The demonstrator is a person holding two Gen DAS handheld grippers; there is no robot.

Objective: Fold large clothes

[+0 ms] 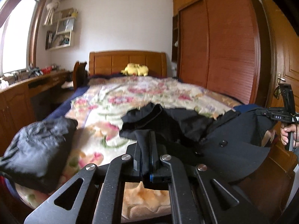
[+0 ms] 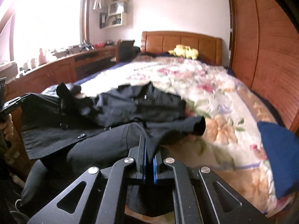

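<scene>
Hanging above the bed (image 1: 115, 100), a black coat (image 1: 233, 140) is held. Its fabric is clamped by the left gripper (image 1: 144, 149) and the right gripper (image 2: 148, 155).

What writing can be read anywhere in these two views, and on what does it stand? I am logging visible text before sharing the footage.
"DAS": white letters on the body of the right gripper, seen from the left wrist view.
A small white tag on the black coat: too small and blurred to read.
Items on the wall shelf: too blurred to read.
No other text shows.
</scene>
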